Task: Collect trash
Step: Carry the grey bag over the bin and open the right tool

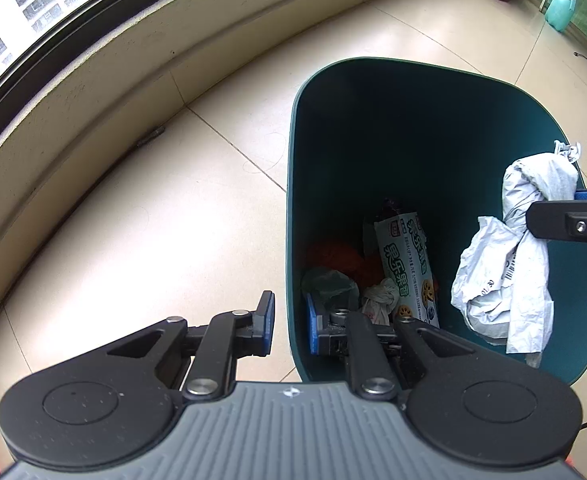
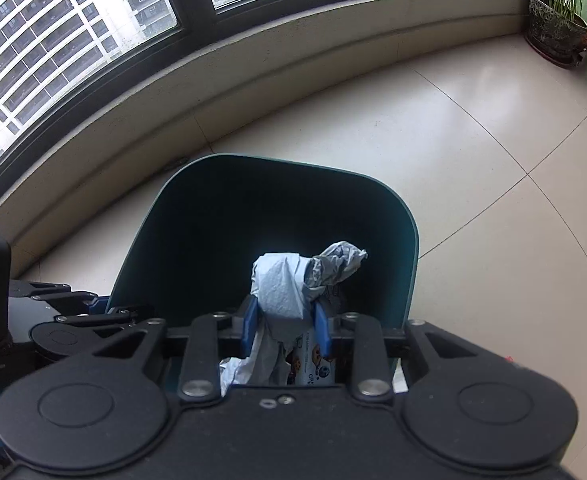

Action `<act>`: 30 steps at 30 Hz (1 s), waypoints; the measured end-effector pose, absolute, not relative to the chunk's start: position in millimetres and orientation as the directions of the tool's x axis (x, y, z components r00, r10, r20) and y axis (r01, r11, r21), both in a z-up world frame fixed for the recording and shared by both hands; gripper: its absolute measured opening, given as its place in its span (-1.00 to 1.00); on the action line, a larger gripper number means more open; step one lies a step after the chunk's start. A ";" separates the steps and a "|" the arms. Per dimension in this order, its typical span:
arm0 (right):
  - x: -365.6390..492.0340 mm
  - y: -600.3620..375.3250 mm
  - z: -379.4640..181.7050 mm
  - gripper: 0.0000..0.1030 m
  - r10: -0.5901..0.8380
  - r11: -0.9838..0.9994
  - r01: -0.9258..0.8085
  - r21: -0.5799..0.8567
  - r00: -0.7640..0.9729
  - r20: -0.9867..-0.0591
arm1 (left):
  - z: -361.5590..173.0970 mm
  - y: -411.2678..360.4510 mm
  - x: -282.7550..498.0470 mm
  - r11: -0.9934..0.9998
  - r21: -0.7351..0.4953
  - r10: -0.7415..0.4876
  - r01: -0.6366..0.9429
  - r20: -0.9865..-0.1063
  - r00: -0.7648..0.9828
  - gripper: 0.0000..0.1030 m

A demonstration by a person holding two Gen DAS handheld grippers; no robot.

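1. The left gripper (image 1: pixel 289 326) pinches the near wall of the teal bin (image 1: pixel 373 76), one finger outside and one inside, apparently steadying it on the tiled floor (image 1: pixel 133 240).
2. The right gripper (image 2: pixel 285 330) clamps one crumpled grey-white mailer bag (image 2: pixel 289 284), hanging over the bin's mouth, likely ready for dropping.
3. Inside lie one biscuit packet (image 1: pixel 407 268), one knotted white bag (image 1: pixel 379 300), a greenish bag and something orange.
4. One potted plant (image 2: pixel 557 26) stands by the window.
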State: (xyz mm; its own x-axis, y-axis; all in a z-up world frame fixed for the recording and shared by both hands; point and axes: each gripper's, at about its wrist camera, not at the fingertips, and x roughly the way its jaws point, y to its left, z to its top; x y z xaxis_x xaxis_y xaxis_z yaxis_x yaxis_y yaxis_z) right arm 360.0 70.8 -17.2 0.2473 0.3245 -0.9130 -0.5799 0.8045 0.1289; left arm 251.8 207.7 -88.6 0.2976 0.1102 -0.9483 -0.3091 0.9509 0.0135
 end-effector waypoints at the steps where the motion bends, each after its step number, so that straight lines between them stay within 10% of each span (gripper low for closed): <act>1: 360.7 75.7 -25.3 -0.46 0.310 0.806 -0.579 0.119 0.243 -0.919 | -88.2 207.8 251.6 0.951 0.012 0.109 -0.309 -0.948 0.299 -0.70; 30: 356.1 109.9 -90.3 -0.28 0.243 0.824 -0.552 0.129 0.138 -0.960 | -92.6 210.4 251.1 0.953 0.012 0.106 -0.302 -0.949 0.295 -0.70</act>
